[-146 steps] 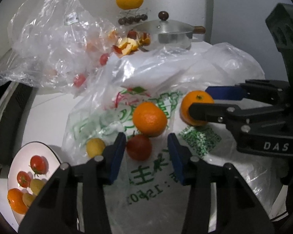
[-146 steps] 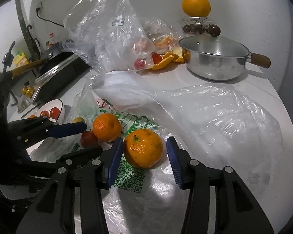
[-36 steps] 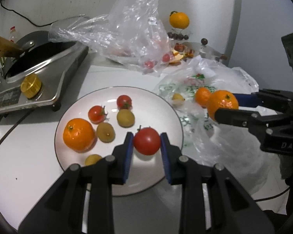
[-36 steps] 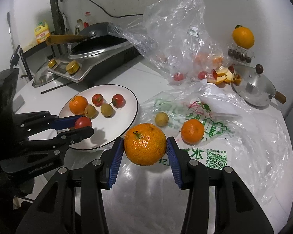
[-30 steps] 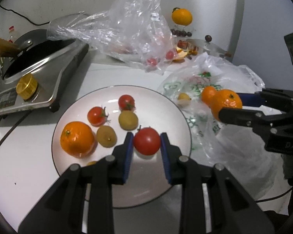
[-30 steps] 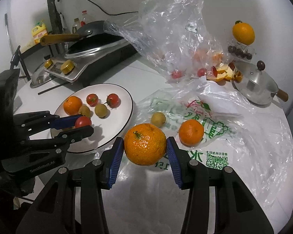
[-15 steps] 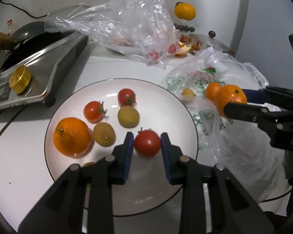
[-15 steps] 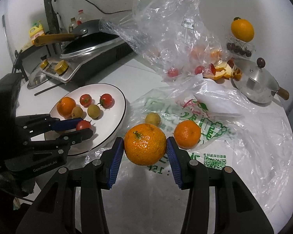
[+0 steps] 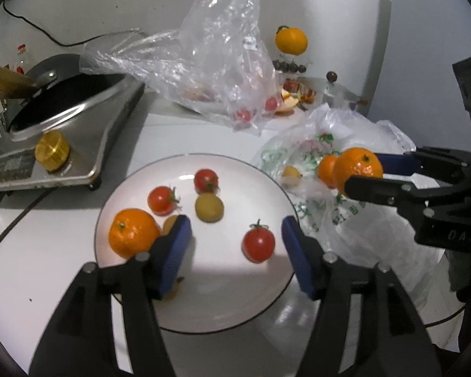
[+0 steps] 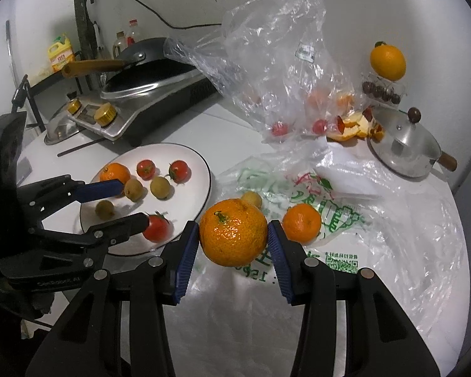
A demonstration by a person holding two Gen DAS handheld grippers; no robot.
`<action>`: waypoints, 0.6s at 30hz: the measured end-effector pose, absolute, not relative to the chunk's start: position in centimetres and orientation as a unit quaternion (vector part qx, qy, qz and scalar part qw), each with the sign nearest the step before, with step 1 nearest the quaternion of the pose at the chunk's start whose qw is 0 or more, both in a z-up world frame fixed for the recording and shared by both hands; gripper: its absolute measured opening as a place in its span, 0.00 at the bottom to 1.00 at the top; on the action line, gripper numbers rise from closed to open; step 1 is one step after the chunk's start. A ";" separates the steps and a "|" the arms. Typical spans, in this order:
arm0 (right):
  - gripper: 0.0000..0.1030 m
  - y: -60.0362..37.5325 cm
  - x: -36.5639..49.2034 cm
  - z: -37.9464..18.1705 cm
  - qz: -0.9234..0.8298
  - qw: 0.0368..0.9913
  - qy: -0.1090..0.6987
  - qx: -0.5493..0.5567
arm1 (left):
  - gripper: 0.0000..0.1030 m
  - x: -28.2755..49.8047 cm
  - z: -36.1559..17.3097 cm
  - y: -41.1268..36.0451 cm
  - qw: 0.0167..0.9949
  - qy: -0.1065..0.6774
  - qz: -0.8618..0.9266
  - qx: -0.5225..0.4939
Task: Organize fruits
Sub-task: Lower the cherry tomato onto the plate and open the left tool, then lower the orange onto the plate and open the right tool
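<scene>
Left wrist view: left tongs (image 9: 235, 245) opening, perhaps hiding fruit; right tongs (image 10: 234, 245) clamp orange (image 10: 233, 232).

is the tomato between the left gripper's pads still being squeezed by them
No, the left gripper is opening, and the tomato lies on the white plate with a clear gap to each blue pad.

Left wrist view: left gripper (image 9: 235, 251) blue pad covers most of a small brownish fruit (image 9: 170, 223) on the plate (image 9: 267, 301), kind can't tell; another bit of fruit under same pad, barely seen. Loose tomato (image 9: 258, 244) btwn the opening jaws is blurred. Right gripper (image 9: 380, 172) finger hides lower part of the held orange (image 9: 356, 166). Clear bag (image 10: 276, 72): contents hazy thru plastic, only red & orange blobs. Bottles (image 10: 127, 39) behind the wok (image 10: 147, 59) too small to read labels
</scene>
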State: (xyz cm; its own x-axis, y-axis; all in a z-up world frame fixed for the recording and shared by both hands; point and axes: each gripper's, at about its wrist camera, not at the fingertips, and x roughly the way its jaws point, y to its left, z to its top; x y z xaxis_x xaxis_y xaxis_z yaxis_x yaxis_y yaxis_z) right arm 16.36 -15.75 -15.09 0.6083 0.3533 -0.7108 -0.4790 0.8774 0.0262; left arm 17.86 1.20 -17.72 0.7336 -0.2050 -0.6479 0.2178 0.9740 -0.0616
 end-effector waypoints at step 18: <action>0.46 -11.8 17.3 -14.3 0.256 0.887 0.370 -0.105 | 0.60 17.3 -16.1 5.0 0.940 0.334 -0.073 -0.001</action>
